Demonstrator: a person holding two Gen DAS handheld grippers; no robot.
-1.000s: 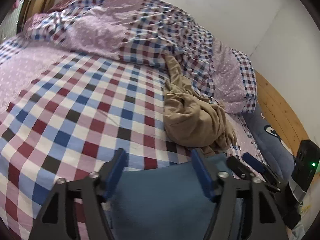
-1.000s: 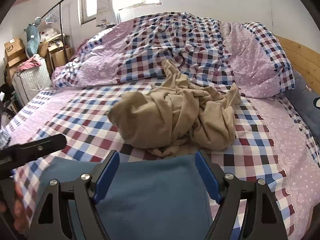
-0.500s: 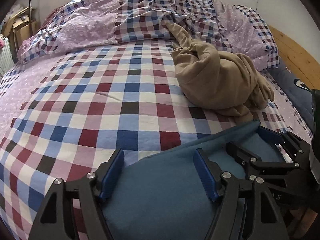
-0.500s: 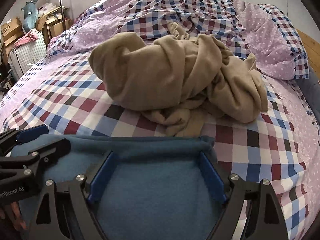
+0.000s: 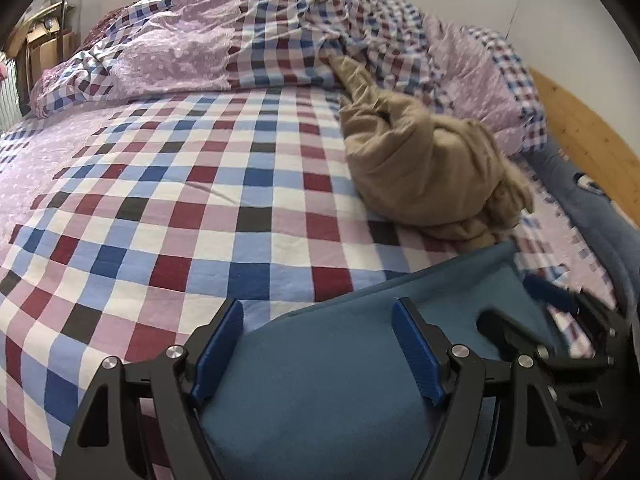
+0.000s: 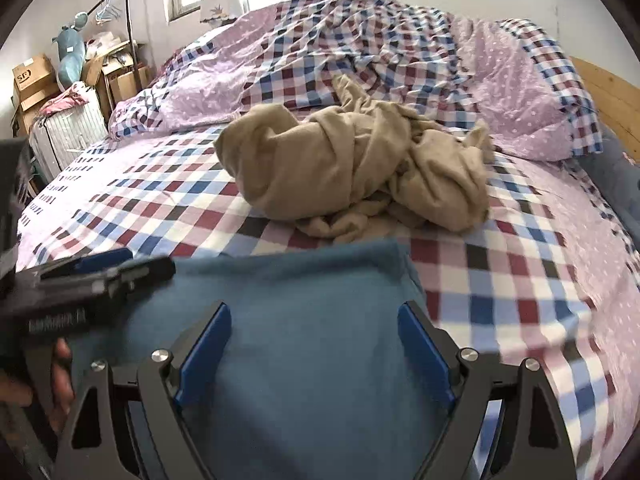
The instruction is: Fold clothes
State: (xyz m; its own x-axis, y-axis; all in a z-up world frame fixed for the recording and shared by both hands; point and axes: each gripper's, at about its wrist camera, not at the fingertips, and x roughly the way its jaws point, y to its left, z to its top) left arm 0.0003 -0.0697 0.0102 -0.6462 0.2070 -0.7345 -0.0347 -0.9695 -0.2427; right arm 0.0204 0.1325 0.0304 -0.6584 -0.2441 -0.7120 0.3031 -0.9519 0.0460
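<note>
A blue folded garment (image 5: 344, 380) lies flat on the checked bed at the near edge, also seen in the right wrist view (image 6: 304, 288). My left gripper (image 5: 318, 304) hovers open over its left part, fingers wide apart. Over its right part my right gripper (image 6: 314, 308) is open too. Each gripper shows in the other's view: the right gripper (image 5: 560, 320) blurred at the right, the left gripper (image 6: 100, 268) at the left with a hand behind it. A crumpled tan garment (image 5: 420, 172) (image 6: 340, 176) sits just beyond the blue one.
A bunched checked and lilac duvet (image 6: 360, 48) fills the back of the bed. A wooden headboard (image 5: 584, 128) and a blue pillow (image 5: 592, 216) are at the right. Cardboard boxes (image 6: 32, 80), a suitcase (image 6: 68, 136) and a clothes rail (image 6: 128, 20) stand at the left.
Both grippers dipped low over the blue garment, then the right one drew back and up, so the tan pile looks smaller. Both stay open; the blue garment lies flat.
</note>
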